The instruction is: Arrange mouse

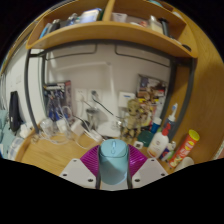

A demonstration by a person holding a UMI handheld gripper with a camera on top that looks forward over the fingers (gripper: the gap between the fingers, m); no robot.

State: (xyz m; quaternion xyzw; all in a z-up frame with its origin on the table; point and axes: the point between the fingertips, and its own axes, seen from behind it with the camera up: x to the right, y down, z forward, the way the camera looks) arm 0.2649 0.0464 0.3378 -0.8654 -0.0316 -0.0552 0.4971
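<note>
A light blue computer mouse (113, 160) sits between my gripper's two fingers, its rounded top pointing up and away from me. My gripper (113, 165) is shut on the mouse: the magenta pads (91, 160) press on both its sides. The mouse is held up above the wooden desk (45, 152), which lies below and beyond the fingers. The lower end of the mouse is hidden between the fingers.
A wooden shelf (110, 35) with things on it runs overhead. Against the white wall stand cables, a stuffed toy (131, 115), bottles (172, 113) and small boxes. A white box (160, 146) lies on the desk to the right of the fingers.
</note>
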